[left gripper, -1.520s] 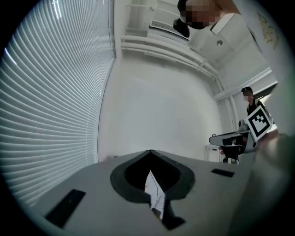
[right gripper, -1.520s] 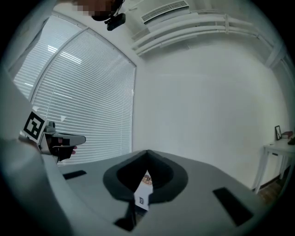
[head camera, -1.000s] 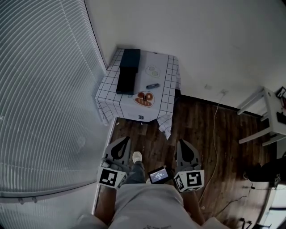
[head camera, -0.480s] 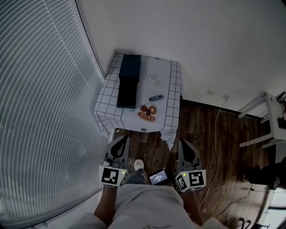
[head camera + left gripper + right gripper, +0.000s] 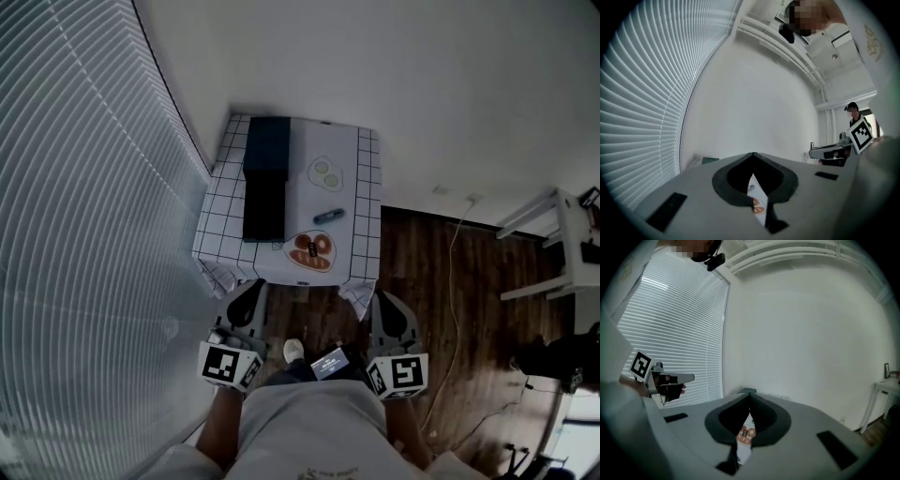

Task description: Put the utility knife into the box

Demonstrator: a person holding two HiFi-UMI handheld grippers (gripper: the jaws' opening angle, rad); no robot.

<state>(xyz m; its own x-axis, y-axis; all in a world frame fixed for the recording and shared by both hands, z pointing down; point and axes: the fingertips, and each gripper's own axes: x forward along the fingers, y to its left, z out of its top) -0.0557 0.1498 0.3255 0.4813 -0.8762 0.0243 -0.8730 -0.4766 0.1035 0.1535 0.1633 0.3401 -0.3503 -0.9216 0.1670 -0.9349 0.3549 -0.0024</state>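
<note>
The utility knife (image 5: 328,216), small and dark grey, lies on a table with a checkered cloth (image 5: 364,192) against the far wall. A long dark box (image 5: 266,176) lies on the table's left half, to the left of the knife. My left gripper (image 5: 251,291) and right gripper (image 5: 387,302) hang low in front of my body, short of the table's near edge, both shut and empty. In the left gripper view the shut jaws (image 5: 753,154) leave a slit showing the tabletop. The right gripper view shows the same past its tips (image 5: 749,394).
Printed pictures of eggs (image 5: 324,172) and of a plate of food (image 5: 311,249) lie flat on the cloth. Window blinds (image 5: 84,234) run along the left. A white stand (image 5: 562,239) and a cable (image 5: 452,272) are on the wood floor to the right.
The table has slid nearer and lower in the head view as I step toward it. Both grippers stay shut, low by my waist.
</note>
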